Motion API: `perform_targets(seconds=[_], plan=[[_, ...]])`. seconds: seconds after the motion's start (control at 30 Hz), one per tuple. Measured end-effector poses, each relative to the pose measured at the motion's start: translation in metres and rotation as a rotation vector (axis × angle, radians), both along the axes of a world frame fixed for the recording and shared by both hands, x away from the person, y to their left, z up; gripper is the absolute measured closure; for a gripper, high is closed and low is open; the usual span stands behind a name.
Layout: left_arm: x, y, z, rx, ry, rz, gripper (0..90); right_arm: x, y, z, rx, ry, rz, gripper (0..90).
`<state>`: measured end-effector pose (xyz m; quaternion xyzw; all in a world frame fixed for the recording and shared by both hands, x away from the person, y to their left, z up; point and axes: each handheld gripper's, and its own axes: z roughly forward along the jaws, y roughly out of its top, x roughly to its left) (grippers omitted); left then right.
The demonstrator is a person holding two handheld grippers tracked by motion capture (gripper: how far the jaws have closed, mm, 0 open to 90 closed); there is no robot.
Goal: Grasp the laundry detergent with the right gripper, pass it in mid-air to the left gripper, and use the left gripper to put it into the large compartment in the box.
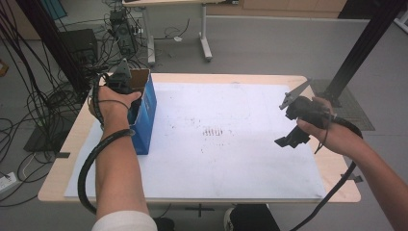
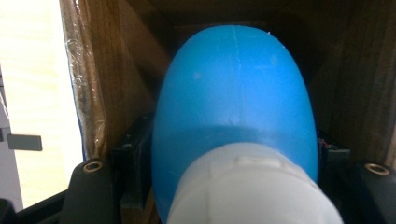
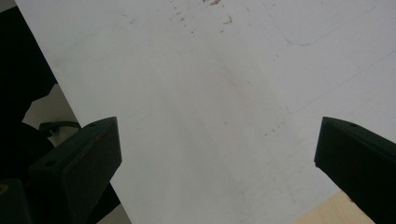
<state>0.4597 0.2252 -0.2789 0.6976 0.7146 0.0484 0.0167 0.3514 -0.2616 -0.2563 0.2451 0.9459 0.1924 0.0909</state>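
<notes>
A wooden table [image 1: 332, 166] carries a big white sheet [image 1: 231, 159] that covers most of its top and shows faint brownish marks near the middle. At the sheet's left edge stands a blue cardboard box [image 1: 146, 113], upright with its top open and its brown inner walls [image 2: 116, 70] showing. The left gripper [image 1: 120, 79] is held at the box's open top, pointing down into it; in the left gripper view its jaws sit close on either side of a blue bulb with a white base [image 2: 233, 116], pinching it, and the bulb is down inside the box between the brown walls. The right gripper [image 1: 293, 122] is held over the right part of the sheet, well apart from the box, with nothing in it; in the right gripper view its two black jaws are spread wide, with bare white sheet [image 3: 210, 116] between them and a corner of the table's wood at the lower right.
</notes>
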Motion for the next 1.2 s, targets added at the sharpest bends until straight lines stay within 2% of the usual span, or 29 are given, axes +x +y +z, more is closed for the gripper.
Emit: perform_targets(seconds=[0.33, 0.4, 0.57, 0.87, 1.03, 1.2], plan=[[0.0, -0.003, 0.013, 0.021, -0.015, -0.025, 30.4, 0.001, 0.002, 0.003, 0.003, -0.01, 0.011, 0.5], [-0.001, -0.004, 0.017, 0.042, -0.022, -0.029, 28.9, 0.001, 0.002, 0.004, 0.004, -0.009, 0.011, 0.5], [-0.004, -0.001, 0.027, 0.041, -0.024, -0.028, 27.3, 0.003, 0.001, 0.005, 0.002, -0.012, 0.01, 0.5], [-0.011, 0.002, 0.037, 0.04, -0.018, -0.042, 23.7, 0.006, 0.002, 0.005, 0.005, -0.008, 0.015, 0.5], [-0.016, 0.002, 0.052, 0.069, -0.024, -0.062, 22.5, 0.009, 0.002, 0.006, 0.002, -0.007, 0.012, 0.5], [-0.02, 0.0, 0.066, 0.072, -0.03, -0.086, 21.8, 0.012, 0.003, 0.006, -0.002, -0.007, 0.01, 0.4]])
